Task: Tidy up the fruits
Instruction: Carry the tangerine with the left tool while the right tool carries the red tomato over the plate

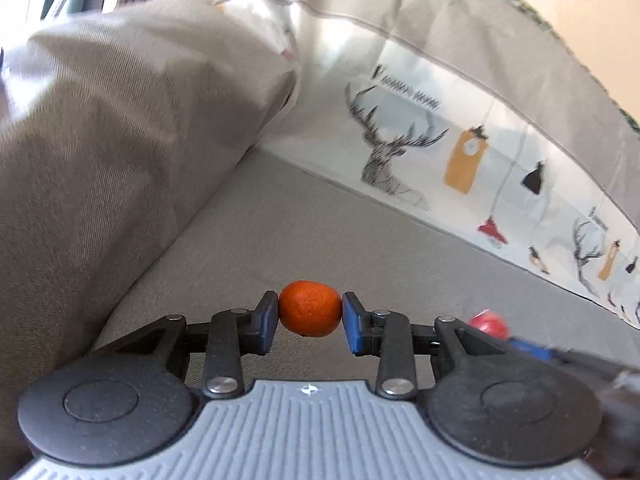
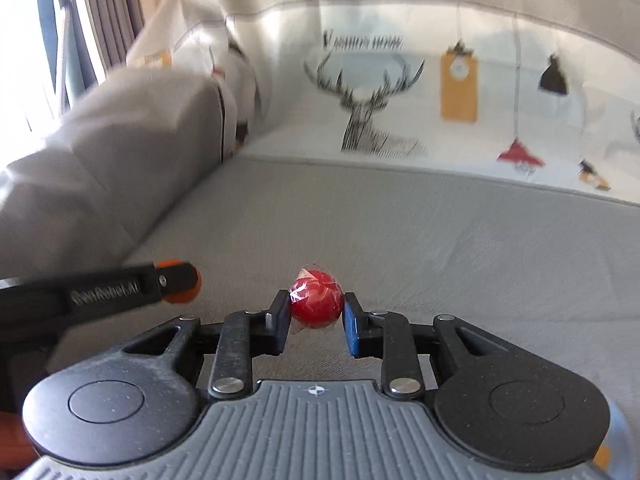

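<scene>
- Orange was the first thing to catch the eye: a small orange fruit (image 1: 310,309) sat squarely between the tips of the left tongs (image 1: 310,314), pinched from both sides.
- Each blue pad (image 1: 352,320) pressed flat against the fruit's skin, one on its left flank and one on its right, with no gap showing on either side.
- The fruit poked out just past the fingertips, held above the grey seat cushion (image 1: 280,232) rather than resting on it, as far as the left wrist view showed.
- Over on the right, the right tongs (image 2: 316,314) gripped a small red fruit (image 2: 317,300) in a crinkly clear wrapper.
- That red fruit was clamped the same way, wedged between the two fingers at their very tips, with a bit of the wrapper sticking up on top.
- From the right wrist view, the left tongs came in from the left edge, the orange fruit peeking out at their end, near the red one but apart from it.
- From the left wrist view, the red fruit showed as a blur at the right edge, beside the left tongs' frame.
- Behind both tools ran a pale cushion (image 2: 440,92) printed with a stag (image 2: 364,96), a mustard tag and small dark and red figures, standing along the back of the seat.
- A plain grey pillow (image 1: 100,120) bulked up on the left, touching the seat cushion along its lower edge.
</scene>
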Demonstrator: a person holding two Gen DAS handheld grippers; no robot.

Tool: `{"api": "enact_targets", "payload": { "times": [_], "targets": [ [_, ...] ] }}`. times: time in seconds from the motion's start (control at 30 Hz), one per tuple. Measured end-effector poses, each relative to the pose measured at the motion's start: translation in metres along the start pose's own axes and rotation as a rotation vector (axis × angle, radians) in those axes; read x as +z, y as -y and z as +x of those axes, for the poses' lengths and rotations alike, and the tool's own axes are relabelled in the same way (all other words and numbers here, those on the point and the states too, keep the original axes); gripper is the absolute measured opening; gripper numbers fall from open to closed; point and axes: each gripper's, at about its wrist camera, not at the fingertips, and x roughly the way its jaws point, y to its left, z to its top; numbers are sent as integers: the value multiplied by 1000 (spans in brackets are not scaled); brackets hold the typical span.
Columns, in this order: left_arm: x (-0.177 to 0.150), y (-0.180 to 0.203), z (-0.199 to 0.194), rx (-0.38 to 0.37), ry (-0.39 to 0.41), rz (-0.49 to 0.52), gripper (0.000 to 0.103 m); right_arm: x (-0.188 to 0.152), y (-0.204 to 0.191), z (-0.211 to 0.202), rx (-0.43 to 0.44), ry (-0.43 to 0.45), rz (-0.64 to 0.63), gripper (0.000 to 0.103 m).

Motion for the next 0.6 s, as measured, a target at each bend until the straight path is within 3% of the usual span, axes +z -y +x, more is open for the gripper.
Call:
{"api": "enact_targets", "payload": {
  "times": [0.3,0.47,0.6],
  "targets": [
    [-12,37,-54,-124,93,117,38,10,35,-114,-43,166,62,29],
    [-28,57,-84,-191,102,182,38,-14,60,-171,-88,203,105,29],
    [-40,70,-98,-224,103,222,38,-47,79,-194,-110,216,182,29]
  ]
}}
